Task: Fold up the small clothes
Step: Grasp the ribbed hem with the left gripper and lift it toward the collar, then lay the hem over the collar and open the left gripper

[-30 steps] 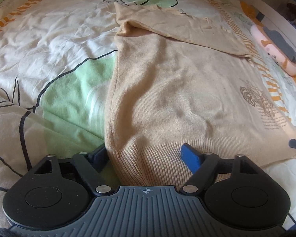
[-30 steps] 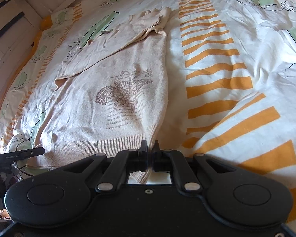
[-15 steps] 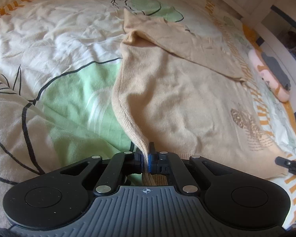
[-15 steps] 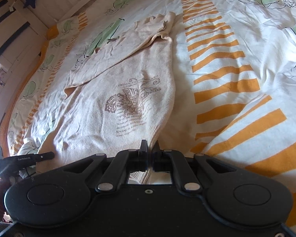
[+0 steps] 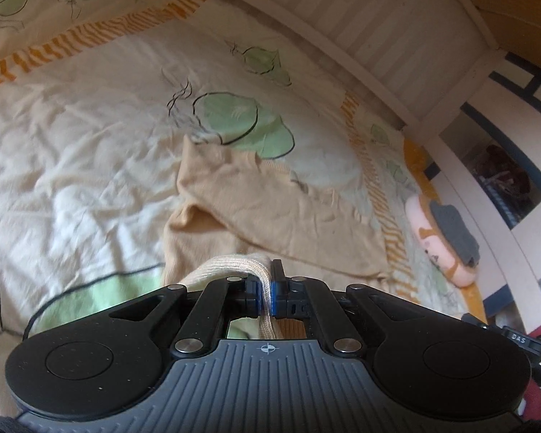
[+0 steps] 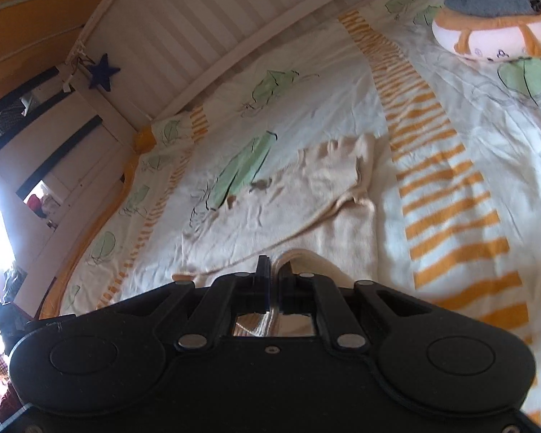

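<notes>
Beige knit, ribbed hem, pinched in both sets of jaws. Left gripper (image 5: 267, 288): jaws clenched on a doubled fold of the hem, which humps up over the left finger and runs down between the blue pads (image 5: 275, 297). Right gripper (image 6: 274, 281): jaws clenched on the opposite hem corner, a thin band of rib showing in the slot.

Sweater (image 5: 270, 213) itself: the hem end is raised off the bed in my grip; the rest lies on the bedspread (image 5: 90, 166) toward 12 o'clock from each gripper. One sleeve is folded across the chest, running from about 11 toward 2 o'clock in the left view.

Handling, as I judge it: light, soft, limp. No stiffness at all; it will sag between my two grips and drape wherever I lower it. The knit stretches, so pulling the corners apart would distort the hem. Not slippery, as the ribbing bites well against the pads. Not fragile, though loops could snag. Best hold is where I am: the two hem corners, thick rib, both layers caught.

Containers: none in view. A plush toy (image 6: 494, 32) with a grey cloth on it sits on the bed at 1 o'clock in the right view, well apart from the sweater.
</notes>
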The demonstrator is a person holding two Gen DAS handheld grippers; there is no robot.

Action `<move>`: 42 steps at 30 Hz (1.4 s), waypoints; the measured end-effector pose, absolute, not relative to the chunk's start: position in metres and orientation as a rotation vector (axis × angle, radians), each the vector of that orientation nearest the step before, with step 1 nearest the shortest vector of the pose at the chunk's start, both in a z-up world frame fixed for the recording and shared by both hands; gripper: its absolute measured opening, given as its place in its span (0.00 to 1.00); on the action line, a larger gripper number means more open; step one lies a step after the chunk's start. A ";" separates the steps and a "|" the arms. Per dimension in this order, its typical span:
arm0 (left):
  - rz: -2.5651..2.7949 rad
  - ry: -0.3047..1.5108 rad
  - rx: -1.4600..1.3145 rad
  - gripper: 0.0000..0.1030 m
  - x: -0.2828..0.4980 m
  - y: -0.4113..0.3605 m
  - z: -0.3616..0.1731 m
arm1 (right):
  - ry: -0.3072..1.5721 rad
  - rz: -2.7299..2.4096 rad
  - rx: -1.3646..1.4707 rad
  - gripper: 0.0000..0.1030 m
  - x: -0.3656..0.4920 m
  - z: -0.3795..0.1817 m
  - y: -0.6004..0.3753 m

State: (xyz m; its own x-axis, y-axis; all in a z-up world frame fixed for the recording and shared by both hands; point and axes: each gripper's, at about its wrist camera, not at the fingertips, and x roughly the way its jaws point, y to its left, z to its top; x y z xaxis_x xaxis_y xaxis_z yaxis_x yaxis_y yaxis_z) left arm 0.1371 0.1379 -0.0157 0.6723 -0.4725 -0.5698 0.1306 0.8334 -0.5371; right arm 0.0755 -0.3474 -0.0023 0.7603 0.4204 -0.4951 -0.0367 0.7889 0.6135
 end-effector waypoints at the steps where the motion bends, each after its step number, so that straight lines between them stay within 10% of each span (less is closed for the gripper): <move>1: -0.356 0.745 -0.485 0.04 0.146 0.137 -0.011 | 0.652 0.266 0.612 0.10 0.085 0.000 -0.349; 31: -0.228 0.830 -0.518 0.06 0.352 0.123 -0.100 | 0.711 0.107 0.565 0.14 0.294 -0.090 -0.359; 34: -0.245 0.824 -0.506 0.19 0.359 0.123 -0.103 | 0.723 0.092 0.577 0.15 0.302 -0.098 -0.362; 38: -0.280 0.781 -0.529 0.66 0.359 0.128 -0.100 | 0.711 0.106 0.579 0.19 0.303 -0.100 -0.363; 42: -0.228 0.710 -0.454 0.85 0.351 0.130 -0.083 | 0.627 0.091 0.570 0.73 0.297 -0.092 -0.368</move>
